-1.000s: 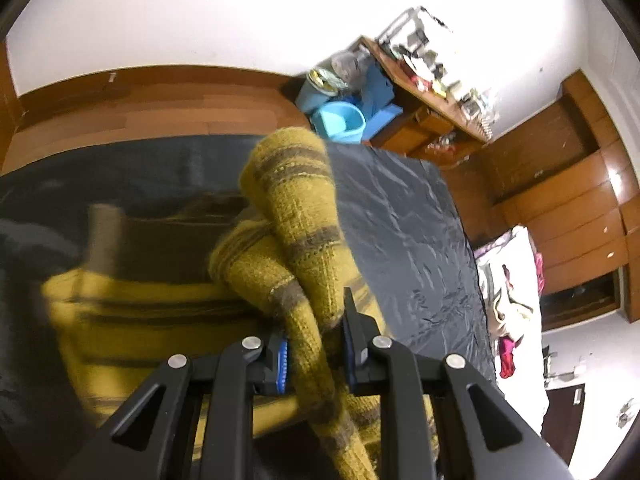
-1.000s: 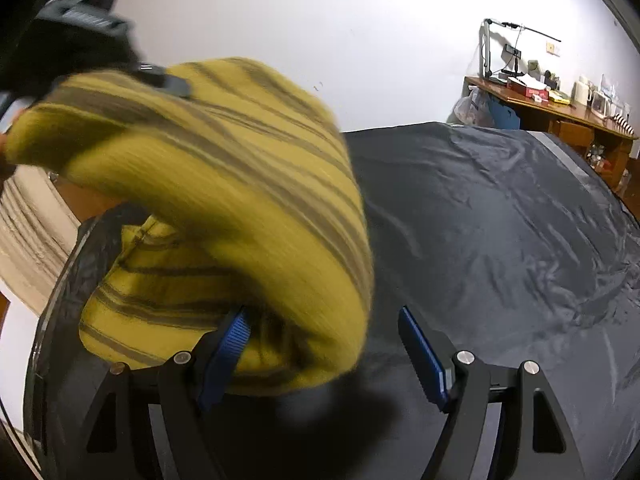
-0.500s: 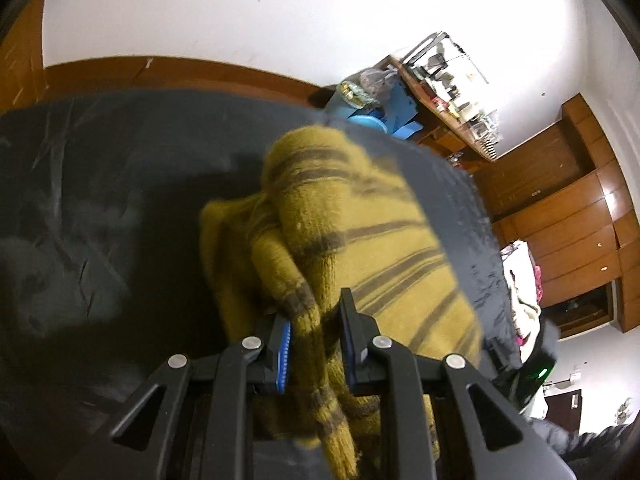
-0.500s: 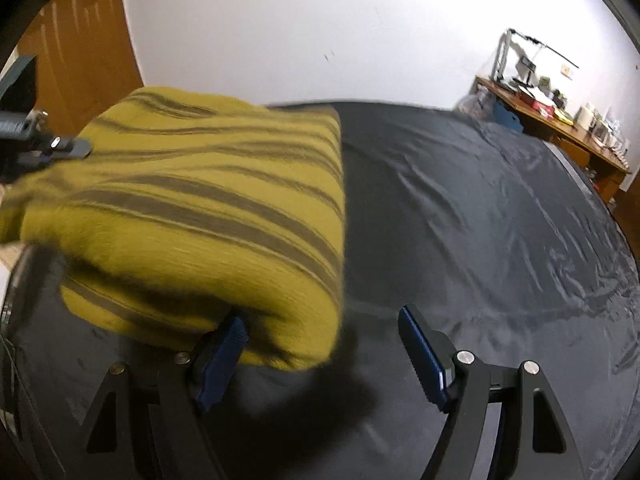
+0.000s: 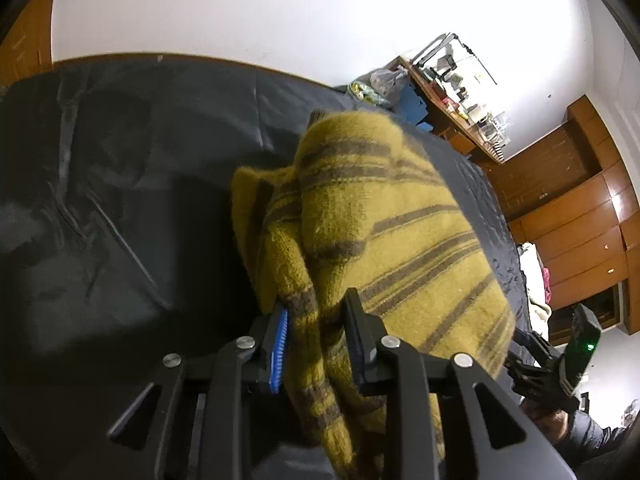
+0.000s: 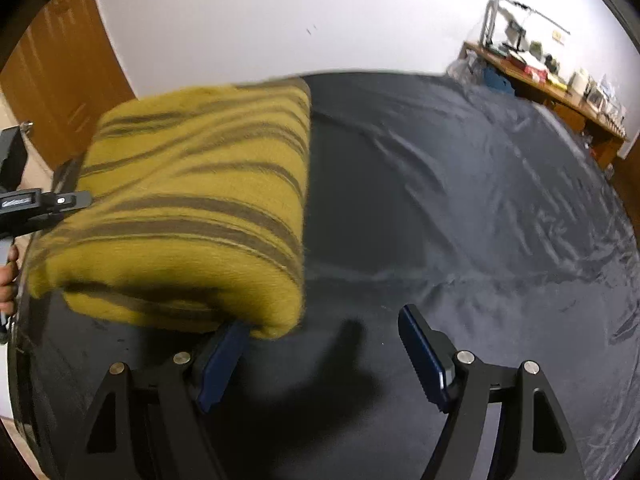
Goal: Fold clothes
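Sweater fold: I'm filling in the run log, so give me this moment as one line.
task: fold clothes | left gripper: shut on striped sweater | right gripper: open, one finger under sweater edge | surface: dark sheet

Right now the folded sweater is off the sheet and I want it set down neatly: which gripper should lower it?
Left. The left gripper is clamped on the sweater, while the right gripper is open, only its left finger under the bundle's corner.
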{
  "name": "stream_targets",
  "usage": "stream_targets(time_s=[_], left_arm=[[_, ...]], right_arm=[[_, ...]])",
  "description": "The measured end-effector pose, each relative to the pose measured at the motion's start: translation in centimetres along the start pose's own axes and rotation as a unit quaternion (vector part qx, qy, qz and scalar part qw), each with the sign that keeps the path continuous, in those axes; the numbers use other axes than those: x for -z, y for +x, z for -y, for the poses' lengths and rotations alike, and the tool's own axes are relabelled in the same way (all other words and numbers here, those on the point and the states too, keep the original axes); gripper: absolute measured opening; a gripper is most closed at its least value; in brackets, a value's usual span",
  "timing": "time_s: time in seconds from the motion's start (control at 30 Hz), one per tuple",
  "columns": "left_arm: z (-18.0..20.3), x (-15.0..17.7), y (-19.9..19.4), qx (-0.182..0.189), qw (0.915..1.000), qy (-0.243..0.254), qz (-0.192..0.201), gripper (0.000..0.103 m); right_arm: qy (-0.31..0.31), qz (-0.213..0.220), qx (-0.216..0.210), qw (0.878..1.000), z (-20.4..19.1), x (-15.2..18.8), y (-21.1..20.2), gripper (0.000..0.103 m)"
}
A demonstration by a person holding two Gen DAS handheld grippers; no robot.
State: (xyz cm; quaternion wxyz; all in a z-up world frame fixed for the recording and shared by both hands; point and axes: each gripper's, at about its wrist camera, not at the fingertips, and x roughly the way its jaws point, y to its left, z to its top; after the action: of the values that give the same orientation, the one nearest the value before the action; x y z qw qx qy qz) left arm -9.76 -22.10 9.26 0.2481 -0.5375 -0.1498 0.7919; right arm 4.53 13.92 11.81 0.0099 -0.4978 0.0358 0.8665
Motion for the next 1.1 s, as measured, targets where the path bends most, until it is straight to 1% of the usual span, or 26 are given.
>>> stream_targets(time_s=[0.07, 0.2, 0.23, 0.27, 0.33, 0.37, 0.43, 0.5, 0.57, 0.67, 0.7, 0.83, 0.93, 1.0, 1.03, 1.07, 1.1], left_arm=[[0.6, 0.0, -1.4, -0.011, 0.9998, 0.009, 0.013, 0.03], [3.0, 0.0, -4.5, -0.003, 0.9981, 0.043, 0.043, 0.031], [3.9, 0.1, -5.0, 0.005, 0.9973, 0.056, 0.047, 0.034], [5.0, 0.3, -5.3, 0.015, 0.9962, 0.071, 0.049, 0.039], [7.0, 0.8, -4.9, 0.028, 0.9941, 0.095, 0.045, 0.045], [8.0, 1.2, -3.9, 0.029, 0.9931, 0.107, 0.036, 0.045], [8.8, 2.2, -1.9, 0.016, 0.9923, 0.122, 0.012, 0.045], [8.5, 3.0, 0.3, 0.004, 0.993, 0.118, -0.013, 0.045], [8.1, 3.7, 2.1, -0.01, 0.9929, 0.115, -0.027, 0.045], [7.7, 4.4, 3.1, -0.017, 0.9927, 0.116, -0.028, 0.045], [7.6, 4.4, 3.3, -0.02, 0.9926, 0.117, -0.027, 0.045], [7.2, 4.4, 4.5, -0.035, 0.9921, 0.118, -0.024, 0.045], [7.3, 4.4, 5.0, -0.044, 0.9925, 0.113, -0.021, 0.045], [7.8, 3.5, 4.9, -0.046, 0.9942, 0.094, -0.028, 0.045], [7.8, 2.7, 4.4, -0.039, 0.9956, 0.081, -0.026, 0.046], [7.8, 2.0, 3.8, -0.033, 0.9967, 0.071, -0.021, 0.05], [8.0, 1.2, 3.1, -0.032, 0.997, 0.071, -0.007, 0.055]], right_arm=[[-0.009, 0.017, -0.008, 1.0, -0.4, -0.4, -1.8, 0.078], [-0.039, 0.068, -0.026, 0.997, -2.5, -1.7, -5.1, 0.078], [-0.048, 0.077, -0.034, 0.995, -3.3, -2.2, -5.6, 0.078], [-0.057, 0.087, -0.041, 0.994, -4.2, -2.7, -6.0, 0.078], [-0.07, 0.094, -0.056, 0.991, -5.8, -3.4, -5.8, 0.078], [-0.074, 0.09, -0.062, 0.991, -6.3, -3.8, -5.2, 0.078], [-0.083, 0.077, -0.07, 0.991, -7.3, -4.3, -3.8, 0.078], [-0.091, 0.057, -0.076, 0.991, -7.7, -4.3, -2.3, 0.078], [-0.101, 0.036, -0.08, 0.991, -7.8, -3.5, -1.0, 0.078], [-0.126, 0.015, -0.082, 0.989, -7.8, -2.4, 0.8, 0.079], [-0.137, 0.016, -0.079, 0.987, -7.8, -1.9, 1.0, 0.079], [-0.162, 0.052, -0.053, 0.984, -8.6, -0.1, 1.4, 0.081], [-0.159, 0.05, -0.056, 0.984, -8.6, -0.1, 1.2, 0.084], [-0.156, 0.049, -0.058, 0.985, -8.5, -0.2, 1.1, 0.084], [-0.155, 0.048, -0.059, 0.985, -8.5, -0.2, 1.0, 0.084], [-0.154, 0.048, -0.06, 0.985, -8.5, -0.2, 1.0, 0.084], [-0.153, 0.047, -0.061, 0.985, -8.4, -0.3, 0.9, 0.084]])
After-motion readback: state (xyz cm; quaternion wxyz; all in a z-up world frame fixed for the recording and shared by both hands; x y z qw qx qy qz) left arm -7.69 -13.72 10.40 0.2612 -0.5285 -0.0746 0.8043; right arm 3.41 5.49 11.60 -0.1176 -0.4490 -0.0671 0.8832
